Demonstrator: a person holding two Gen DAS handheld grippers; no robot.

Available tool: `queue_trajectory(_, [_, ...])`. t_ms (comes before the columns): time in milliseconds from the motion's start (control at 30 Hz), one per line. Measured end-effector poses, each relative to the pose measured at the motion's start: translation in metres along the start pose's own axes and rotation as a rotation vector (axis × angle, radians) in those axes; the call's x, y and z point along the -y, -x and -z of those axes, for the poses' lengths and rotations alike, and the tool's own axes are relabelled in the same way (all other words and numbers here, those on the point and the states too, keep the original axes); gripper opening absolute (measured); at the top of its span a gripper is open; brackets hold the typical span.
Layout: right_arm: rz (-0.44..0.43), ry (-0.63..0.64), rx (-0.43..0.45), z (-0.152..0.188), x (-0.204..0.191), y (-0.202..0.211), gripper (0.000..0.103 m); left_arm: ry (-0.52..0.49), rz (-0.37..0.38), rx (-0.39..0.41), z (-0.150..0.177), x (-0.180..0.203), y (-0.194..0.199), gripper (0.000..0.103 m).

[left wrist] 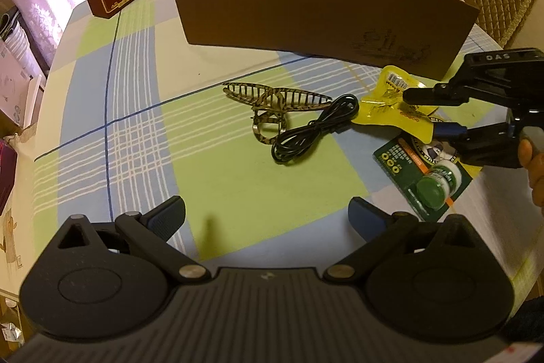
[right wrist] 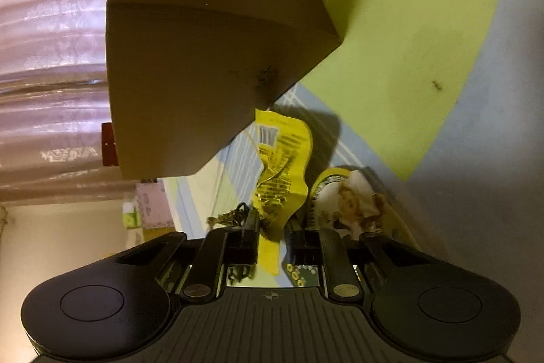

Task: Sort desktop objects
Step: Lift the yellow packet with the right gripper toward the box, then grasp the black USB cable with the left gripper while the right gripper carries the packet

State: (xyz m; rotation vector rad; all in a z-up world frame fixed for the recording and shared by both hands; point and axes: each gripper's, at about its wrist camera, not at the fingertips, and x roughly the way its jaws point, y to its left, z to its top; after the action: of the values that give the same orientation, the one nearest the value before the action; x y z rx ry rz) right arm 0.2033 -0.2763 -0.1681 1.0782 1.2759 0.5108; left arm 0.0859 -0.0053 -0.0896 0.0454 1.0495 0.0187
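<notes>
Starting at your left gripper (left wrist: 267,220): its jaws stand wide apart over bare tablecloth (left wrist: 238,179) with nothing between them. Ahead of its fingertips lie the striped hair claw (left wrist: 272,104) and, touching it on the right, the coiled black cable (left wrist: 312,128); beyond both stands the open brown box (left wrist: 306,22), which I take to be the sorting bin. Further right, your right gripper (left wrist: 425,111) comes in side-on with the yellow packet (left wrist: 387,97) between its narrowly parted jaws; whether the pads are actually pressing it I cannot tell. Just under its fingers sit a round printed tin (right wrist: 343,196) and the green card with the green-capped bottle (left wrist: 431,186). If you mean to lift the packet, close fully on its edge first and check the foil holds, then raise it clear of the box wall, which is just ahead of the fingertips. Keep the lower finger off the tin so it doesn't drag
</notes>
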Motion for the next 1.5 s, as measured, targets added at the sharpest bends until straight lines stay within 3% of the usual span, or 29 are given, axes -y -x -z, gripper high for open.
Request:
queue_trajectory(167, [-0.038, 0.032, 0.017, -0.002, -0.010, 0.010, 0.000, 0.009, -0.001, 0.002, -0.001, -0.004, -0.002, 0.099])
queue_trajectory(600, [-0.097, -0.014, 0.090, 0.001, -0.010, 0.062, 0.000, -0.055, 0.039, 0.037, -0.015, 0.002, -0.007, 0.095])
queue_trajectory(800, [-0.096, -0.039, 0.141, 0.002, -0.002, 0.090, 0.000, -0.183, 0.097, 0.076, -0.027, 0.014, -0.011, 0.083])
queue_trajectory(1000, [-0.097, -0.070, 0.196, 0.006, 0.000, 0.106, 0.000, -0.383, 0.160, 0.090, -0.041, 0.031, -0.021, 0.064])
queue_trajectory(1167, [-0.103, -0.088, 0.233, 0.007, 0.007, 0.121, 0.000, -0.501, 0.196, 0.034, -0.050, 0.046, -0.042, 0.037])
queue_trajectory(1500, [-0.099, -0.119, 0.265, 0.004, 0.024, 0.146, 0.000, -0.528, 0.206, -0.055, -0.058, 0.049, -0.071, 0.032])
